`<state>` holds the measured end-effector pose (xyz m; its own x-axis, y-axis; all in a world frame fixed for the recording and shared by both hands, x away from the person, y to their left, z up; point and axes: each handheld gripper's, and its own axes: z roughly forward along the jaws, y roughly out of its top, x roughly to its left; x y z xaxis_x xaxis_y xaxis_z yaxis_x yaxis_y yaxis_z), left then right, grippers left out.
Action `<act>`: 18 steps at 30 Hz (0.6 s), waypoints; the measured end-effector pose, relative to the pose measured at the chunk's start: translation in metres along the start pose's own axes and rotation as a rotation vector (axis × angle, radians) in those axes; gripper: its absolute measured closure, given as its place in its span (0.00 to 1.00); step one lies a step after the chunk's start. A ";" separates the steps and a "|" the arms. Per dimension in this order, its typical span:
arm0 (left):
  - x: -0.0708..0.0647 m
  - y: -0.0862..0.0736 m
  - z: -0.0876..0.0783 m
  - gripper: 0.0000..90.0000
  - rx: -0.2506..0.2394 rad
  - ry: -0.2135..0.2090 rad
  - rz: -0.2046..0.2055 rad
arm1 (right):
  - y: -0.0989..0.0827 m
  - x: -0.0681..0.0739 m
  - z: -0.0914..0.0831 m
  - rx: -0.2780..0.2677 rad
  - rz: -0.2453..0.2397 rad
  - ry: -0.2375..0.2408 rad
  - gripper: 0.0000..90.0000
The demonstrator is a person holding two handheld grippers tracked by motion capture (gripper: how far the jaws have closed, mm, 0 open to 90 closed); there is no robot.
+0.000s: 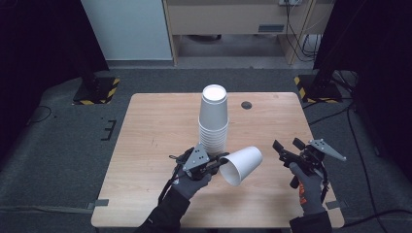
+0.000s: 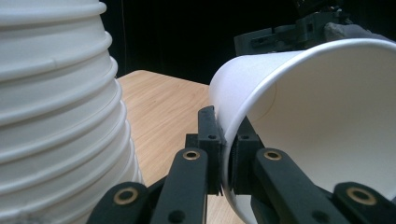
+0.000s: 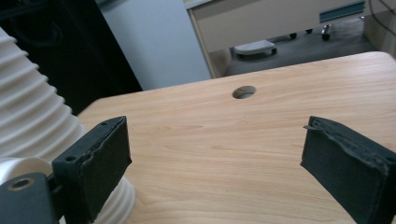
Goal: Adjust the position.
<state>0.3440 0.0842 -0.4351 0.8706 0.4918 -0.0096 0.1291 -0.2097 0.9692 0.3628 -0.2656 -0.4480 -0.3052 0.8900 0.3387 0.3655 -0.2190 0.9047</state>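
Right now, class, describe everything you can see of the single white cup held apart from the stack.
The single cup is plain white, paper by the look, tapered, with a rolled rim, and seems empty. It is tipped on its side above the wooden table, mouth toward the person. The left gripper pinches its rim wall, one jaw inside, one outside. It hangs just right of the cup stack.

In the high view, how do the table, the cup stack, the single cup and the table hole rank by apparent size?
1. table
2. cup stack
3. single cup, held tilted nearer the camera
4. table hole

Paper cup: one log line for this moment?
left gripper: shut on paper cup rim, tipped | right gripper: open, empty | cup stack: upright on table
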 end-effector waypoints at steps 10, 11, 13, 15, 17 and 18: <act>0.010 -0.013 -0.026 0.95 0.032 0.022 -0.037 | -0.005 -0.008 0.000 0.063 -0.111 -0.055 0.09; 0.012 -0.014 -0.029 0.95 0.039 0.023 -0.039 | -0.006 -0.008 0.000 0.067 -0.119 -0.056 0.09; 0.013 -0.016 -0.033 0.95 0.041 0.026 -0.043 | -0.007 -0.008 0.000 0.079 -0.137 -0.057 0.09; 0.015 -0.019 -0.042 0.95 0.041 0.035 -0.058 | -0.009 -0.009 -0.001 0.084 -0.139 -0.063 0.09; 0.016 -0.020 -0.045 0.95 0.044 0.035 -0.062 | -0.009 -0.009 0.000 0.088 -0.136 -0.063 0.09; 0.018 -0.023 -0.051 0.95 0.045 0.040 -0.070 | -0.010 -0.009 0.000 0.090 -0.136 -0.067 0.09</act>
<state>0.3326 0.1412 -0.4447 0.8389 0.5402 -0.0665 0.2115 -0.2110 0.9543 0.3622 -0.2712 -0.4601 -0.2990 0.9343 0.1939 0.4027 -0.0607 0.9133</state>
